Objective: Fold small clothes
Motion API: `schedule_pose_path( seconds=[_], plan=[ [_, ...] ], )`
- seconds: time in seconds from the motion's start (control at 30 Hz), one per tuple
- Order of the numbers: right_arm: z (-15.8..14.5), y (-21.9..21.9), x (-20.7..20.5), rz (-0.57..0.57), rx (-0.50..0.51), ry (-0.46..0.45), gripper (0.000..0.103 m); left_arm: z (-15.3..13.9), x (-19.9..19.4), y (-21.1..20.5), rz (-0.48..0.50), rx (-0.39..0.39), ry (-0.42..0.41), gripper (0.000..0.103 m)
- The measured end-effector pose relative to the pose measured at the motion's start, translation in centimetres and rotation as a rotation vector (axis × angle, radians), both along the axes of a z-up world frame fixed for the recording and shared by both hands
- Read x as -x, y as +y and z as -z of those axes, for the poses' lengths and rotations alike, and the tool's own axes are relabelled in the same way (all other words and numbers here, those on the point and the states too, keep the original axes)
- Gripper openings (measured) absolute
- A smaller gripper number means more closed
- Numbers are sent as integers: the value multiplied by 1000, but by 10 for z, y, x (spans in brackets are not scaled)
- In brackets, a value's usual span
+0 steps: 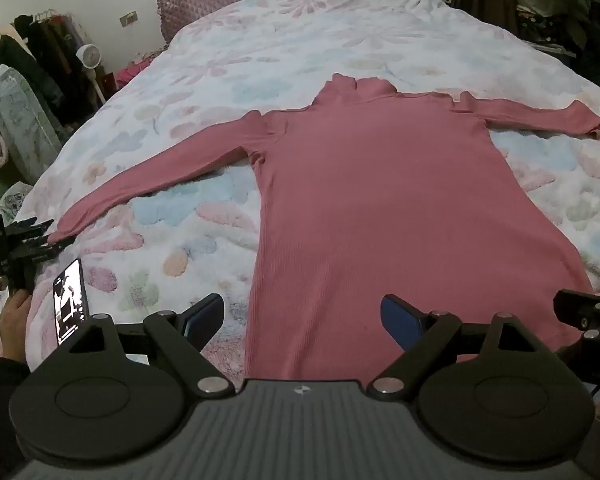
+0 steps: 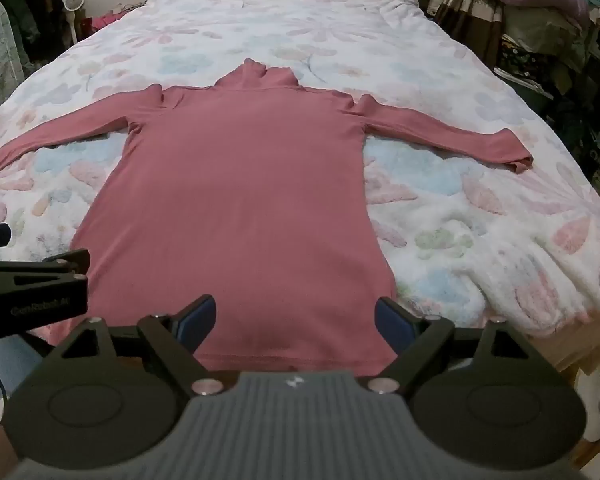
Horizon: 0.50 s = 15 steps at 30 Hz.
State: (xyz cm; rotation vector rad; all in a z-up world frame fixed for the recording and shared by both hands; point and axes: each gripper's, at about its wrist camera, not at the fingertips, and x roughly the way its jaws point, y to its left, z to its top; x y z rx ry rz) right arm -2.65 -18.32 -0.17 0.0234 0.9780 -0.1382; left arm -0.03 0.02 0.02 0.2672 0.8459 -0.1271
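A bed (image 2: 440, 60) under a fluffy floral blanket (image 2: 480, 216) fills a cluttered bedroom. On it a pink turtleneck top (image 2: 240, 184) lies flat, collar toward the headboard, both sleeves spread sideways. The left claw (image 1: 302, 322) hangs above the hem's left part, fingers spread wide and holding nothing; the right claw (image 2: 296, 322) is likewise parted and empty over the hem's right part.

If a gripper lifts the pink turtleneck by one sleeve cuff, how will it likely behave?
The pink turtleneck looks thin and ribbed, lying flat, so it would probably drape limply. The fluffy floral blanket likely adds drag, so pushing may bunch it. Both grippers are open.
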Motion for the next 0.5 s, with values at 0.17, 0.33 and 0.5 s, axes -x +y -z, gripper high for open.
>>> schedule_pose_path(
  seconds=[0.17, 0.33, 0.5],
  plan=[
    [0, 0, 0, 0, 2, 1, 83, 0, 0, 0, 3, -7, 6, 102],
    [0, 1, -1, -1, 8, 2, 83, 2, -1, -4, 15, -10, 6, 100],
    [-1, 1, 0, -1, 8, 0, 83, 1, 0, -4, 16, -11, -1, 99]
  ],
)
